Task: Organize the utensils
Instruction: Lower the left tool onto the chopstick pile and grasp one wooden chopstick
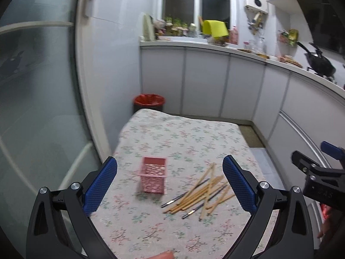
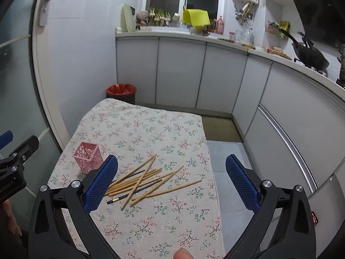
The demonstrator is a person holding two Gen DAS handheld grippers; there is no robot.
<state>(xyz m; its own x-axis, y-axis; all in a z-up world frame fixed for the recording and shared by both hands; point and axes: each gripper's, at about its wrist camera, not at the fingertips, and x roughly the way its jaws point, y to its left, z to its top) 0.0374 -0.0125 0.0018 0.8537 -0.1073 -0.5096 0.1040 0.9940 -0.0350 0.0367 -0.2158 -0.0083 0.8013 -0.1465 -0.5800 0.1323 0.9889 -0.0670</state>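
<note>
Right wrist, slender wooden chopsticks, perhaps bamboo

Chopsticks: loose crisscrossed pile, mostly pale wooden, a few dark, lying flat on the floral tablecloth. Pink perforated holder: upright, apparently empty, near the pile's left.

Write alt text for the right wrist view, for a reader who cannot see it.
A loose pile of chopsticks lies on a floral tablecloth, with an upright pink holder to its left. The open right gripper hovers over the table's near end; kitchen cabinets and a red-lined bin stand behind.
</note>
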